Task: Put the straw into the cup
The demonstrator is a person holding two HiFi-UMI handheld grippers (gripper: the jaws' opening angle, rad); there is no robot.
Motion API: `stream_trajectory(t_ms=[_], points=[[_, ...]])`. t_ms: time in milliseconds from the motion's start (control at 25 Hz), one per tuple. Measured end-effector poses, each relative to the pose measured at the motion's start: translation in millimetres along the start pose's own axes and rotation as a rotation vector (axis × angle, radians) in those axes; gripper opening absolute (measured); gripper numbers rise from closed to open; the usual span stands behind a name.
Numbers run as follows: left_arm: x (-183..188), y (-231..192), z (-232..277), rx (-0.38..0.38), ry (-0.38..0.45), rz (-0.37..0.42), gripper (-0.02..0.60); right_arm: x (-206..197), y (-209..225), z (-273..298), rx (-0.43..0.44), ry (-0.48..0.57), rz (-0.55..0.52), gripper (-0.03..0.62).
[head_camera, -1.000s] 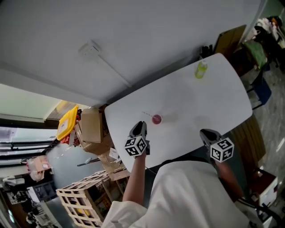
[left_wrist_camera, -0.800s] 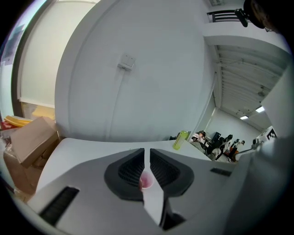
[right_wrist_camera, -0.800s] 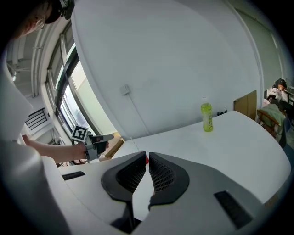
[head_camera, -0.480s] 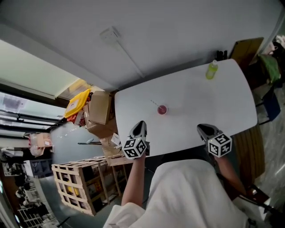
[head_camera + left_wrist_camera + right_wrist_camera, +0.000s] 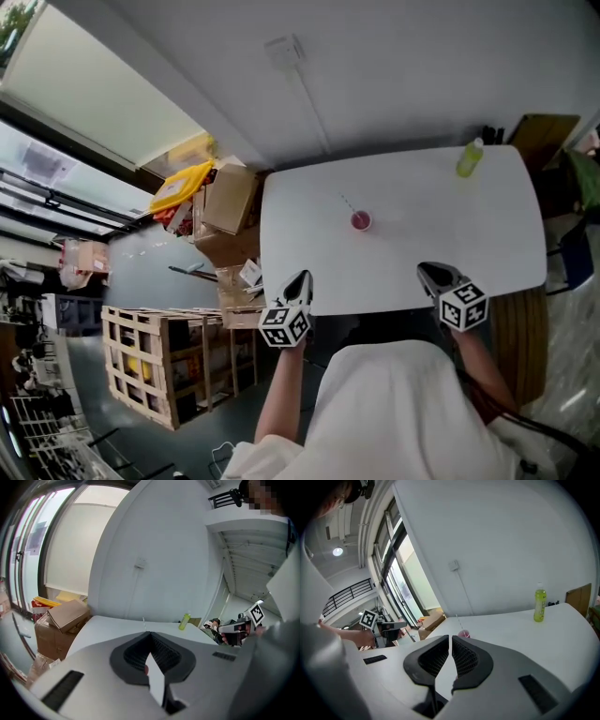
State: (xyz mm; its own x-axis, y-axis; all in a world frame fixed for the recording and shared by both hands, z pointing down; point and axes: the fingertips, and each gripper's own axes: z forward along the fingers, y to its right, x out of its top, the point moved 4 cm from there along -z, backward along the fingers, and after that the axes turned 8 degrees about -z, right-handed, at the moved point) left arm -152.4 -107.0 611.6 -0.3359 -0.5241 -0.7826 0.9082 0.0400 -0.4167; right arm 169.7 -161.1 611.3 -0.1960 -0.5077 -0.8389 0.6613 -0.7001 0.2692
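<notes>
1. My left claw is clenched on nothing, hovering at the near edge of the white table.
2. My right claw is also closed and empty, at the same edge.
3. The pink cup stands mid-table between them, with the thin straw slanting out of it.
4. A green bottle stands at the far right corner.

Left claw closed, empty, right claw closed, empty, both pointing forward, well apart
</notes>
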Motion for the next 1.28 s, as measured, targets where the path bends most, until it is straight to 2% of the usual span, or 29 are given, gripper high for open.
stream_trajectory(t_ms=[200, 520, 880, 1160, 1280], points=[[-13, -3, -22, -0.039, -0.015, -0.001, 0.002, -2, -17, -2, -0.007, -0.001, -0.026, 0.043], [-25, 16, -68, -0.156, -0.024, 0.058, 0.002, -13, -56, -26, -0.053, 0.011, -0.056, 0.043], [-57, 45, -137, -0.285, -0.006, 0.084, 0.002, -42, -120, -75, -0.103, 0.06, -0.069, 0.043], [-93, 49, -177, -0.31, -0.036, 0.073, 0.002, -81, -157, -113, -0.138, 0.05, -0.058, 0.043], [-102, 45, -189, -0.283, -0.028, 0.056, 0.002, -92, -162, -124, -0.138, 0.043, -0.055, 0.043]])
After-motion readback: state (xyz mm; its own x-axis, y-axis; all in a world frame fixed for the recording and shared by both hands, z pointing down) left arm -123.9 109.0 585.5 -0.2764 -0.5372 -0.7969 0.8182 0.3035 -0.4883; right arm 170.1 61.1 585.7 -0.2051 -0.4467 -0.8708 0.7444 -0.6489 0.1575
